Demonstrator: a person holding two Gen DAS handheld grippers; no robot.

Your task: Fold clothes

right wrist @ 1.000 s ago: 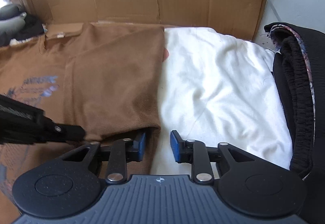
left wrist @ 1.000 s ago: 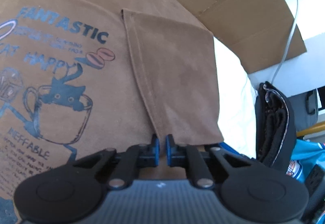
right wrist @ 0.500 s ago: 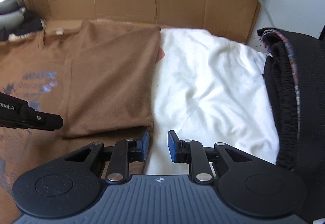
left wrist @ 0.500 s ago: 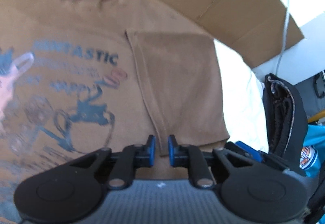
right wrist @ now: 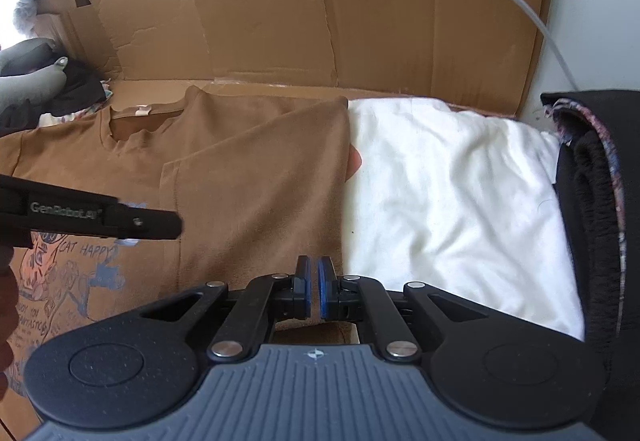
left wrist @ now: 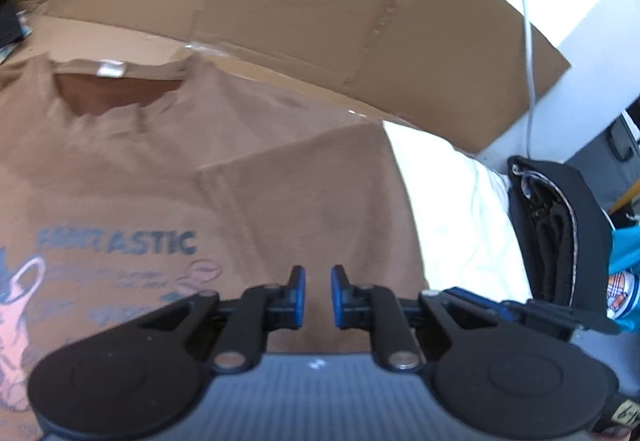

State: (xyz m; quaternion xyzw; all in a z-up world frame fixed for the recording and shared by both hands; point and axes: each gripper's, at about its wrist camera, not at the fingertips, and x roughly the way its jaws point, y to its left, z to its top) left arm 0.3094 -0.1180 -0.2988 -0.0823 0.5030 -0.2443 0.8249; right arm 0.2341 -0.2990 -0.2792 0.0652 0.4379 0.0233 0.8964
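Right wrist view: the right gripper [right wrist: 314,287] has its fingers nearly pressed together over the brown T-shirt's [right wrist: 256,177] edge at 6 o'clock; whether cloth is pinched is unclear. Left gripper [left wrist: 318,295], fingers spread, hovers over the shirt's folded sleeve [left wrist: 312,209] at 12 o'clock.

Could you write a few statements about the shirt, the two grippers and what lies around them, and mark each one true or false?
1. The brown T-shirt has one sleeve folded inward over its front. True.
2. The left gripper is clamped on fabric. False: its jaws stand apart with nothing between them.
3. A white cloth lies beside the shirt. True.
4. The shirt's print is red. False: the lettering is blue.
5. The right gripper is wide open. False: its pads are nearly together, at the shirt's edge.
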